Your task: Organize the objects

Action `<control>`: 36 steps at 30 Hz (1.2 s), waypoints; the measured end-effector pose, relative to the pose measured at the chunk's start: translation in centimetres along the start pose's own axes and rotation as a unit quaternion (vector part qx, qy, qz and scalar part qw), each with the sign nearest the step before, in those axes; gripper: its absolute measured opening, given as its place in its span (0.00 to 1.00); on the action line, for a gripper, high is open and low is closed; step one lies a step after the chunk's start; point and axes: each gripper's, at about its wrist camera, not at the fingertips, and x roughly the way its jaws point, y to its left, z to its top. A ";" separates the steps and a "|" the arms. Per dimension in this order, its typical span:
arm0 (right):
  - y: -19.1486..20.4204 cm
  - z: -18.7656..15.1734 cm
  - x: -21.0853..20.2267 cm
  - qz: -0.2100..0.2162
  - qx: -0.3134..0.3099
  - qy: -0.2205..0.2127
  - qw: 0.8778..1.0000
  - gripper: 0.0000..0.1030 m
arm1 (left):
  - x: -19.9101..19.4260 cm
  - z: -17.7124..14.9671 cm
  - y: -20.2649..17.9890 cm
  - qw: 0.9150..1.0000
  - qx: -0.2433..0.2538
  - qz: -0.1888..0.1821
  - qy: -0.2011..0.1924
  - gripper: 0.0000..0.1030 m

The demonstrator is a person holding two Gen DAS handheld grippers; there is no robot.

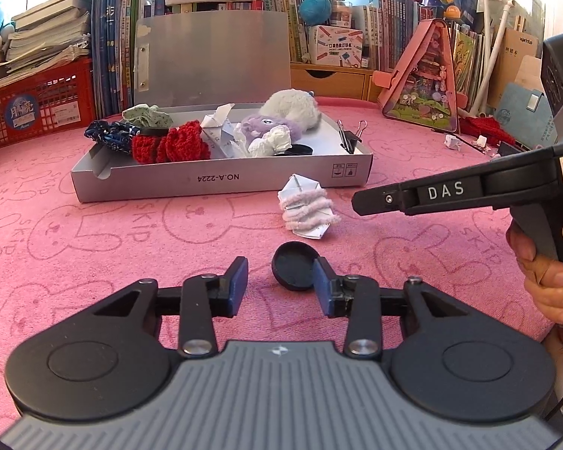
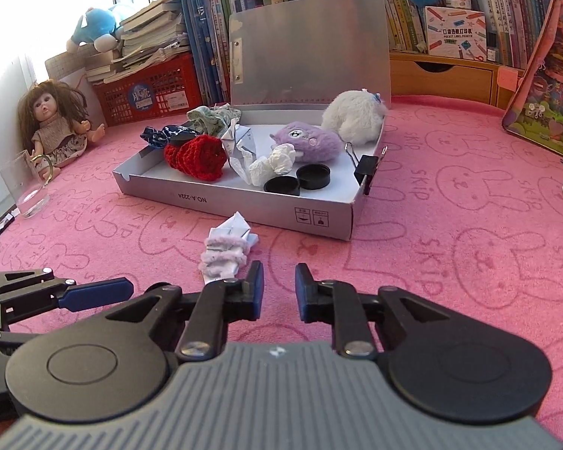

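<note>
A round black cap (image 1: pixel 292 272) lies on the pink mat just ahead of my left gripper (image 1: pixel 281 279), beside its right fingertip; the jaws stand apart and do not press it. A folded paper piece wound with fuzzy lilac wire (image 1: pixel 307 210) (image 2: pixel 225 255) lies in front of the open silver box (image 1: pixel 221 183) (image 2: pixel 244 206). My right gripper (image 2: pixel 279 285) (image 1: pixel 360 202) hovers low just right of that paper, jaws drawn close with nothing between them. Inside the box are a red knitted piece (image 2: pixel 199 157), a purple plush (image 2: pixel 307 142), a white plush (image 2: pixel 353 116) and two black caps (image 2: pixel 296 182).
A binder clip (image 2: pixel 366 172) grips the box's right wall. A doll (image 2: pixel 52 123) and a drinking glass (image 2: pixel 24 187) sit at the far left. A red crate (image 1: pixel 33 101), books and a pink triangular toy house (image 1: pixel 424 86) line the back. A hand (image 1: pixel 544 273) holds the right gripper.
</note>
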 end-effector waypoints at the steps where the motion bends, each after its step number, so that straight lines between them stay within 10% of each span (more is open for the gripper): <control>1: -0.1 0.2 0.1 0.003 0.005 -0.003 1.000 0.44 | 0.3 0.1 -0.2 1.000 0.002 0.000 0.001 0.47; 8: 1.7 1.1 0.9 0.017 -0.008 -0.018 1.000 0.66 | 0.8 0.0 -0.7 1.000 0.016 0.004 -0.002 0.36; 17: 3.7 1.7 3.6 0.009 -0.036 0.005 0.999 0.66 | -0.8 0.1 2.6 0.999 -0.014 0.041 -0.003 0.28; 21: 4.2 1.5 4.5 0.003 -0.040 0.020 0.999 0.41 | -1.5 0.1 3.9 0.998 -0.027 0.055 -0.006 0.28; 36: 1.6 0.2 -0.1 -0.014 -0.051 0.036 0.998 0.34 | -1.0 -0.1 0.6 1.000 0.011 0.011 -0.014 0.47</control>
